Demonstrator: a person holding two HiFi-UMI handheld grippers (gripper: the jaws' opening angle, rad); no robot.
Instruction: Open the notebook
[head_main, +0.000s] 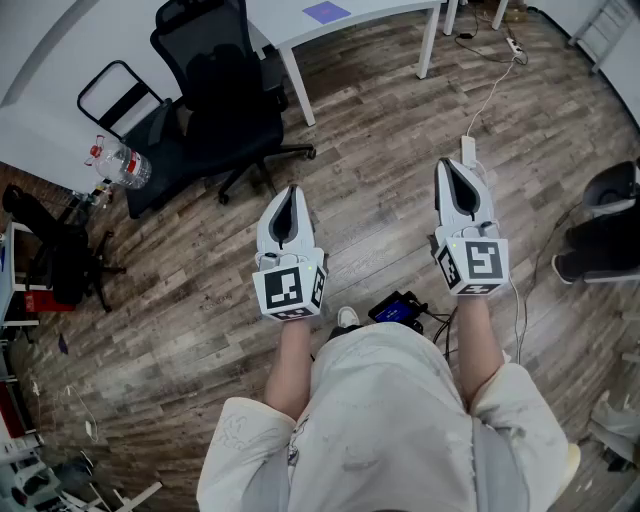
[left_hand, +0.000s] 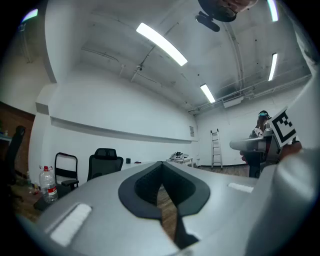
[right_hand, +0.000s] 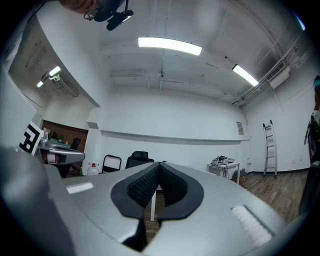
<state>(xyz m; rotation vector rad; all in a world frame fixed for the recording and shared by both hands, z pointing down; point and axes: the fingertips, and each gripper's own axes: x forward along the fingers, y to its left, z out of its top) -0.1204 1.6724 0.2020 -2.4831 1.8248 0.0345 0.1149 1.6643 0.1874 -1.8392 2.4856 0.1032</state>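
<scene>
No notebook can be made out for certain; a flat purple item (head_main: 326, 12) lies on the white table (head_main: 290, 30) at the far end of the room. I hold both grippers level in front of me, over the wooden floor. My left gripper (head_main: 290, 190) is shut, its tips meeting with nothing between them, as the left gripper view (left_hand: 161, 167) also shows. My right gripper (head_main: 452, 163) is shut and empty too, its dark pads together in the right gripper view (right_hand: 159, 166). Both point toward the table and chairs, well short of them.
A black office chair (head_main: 215, 90) and a folding chair (head_main: 120, 95) stand ahead on the left, with a water bottle (head_main: 120, 163) beside them. A white power strip (head_main: 468, 150) and its cable lie on the floor ahead right. A black device (head_main: 400, 308) sits by my feet.
</scene>
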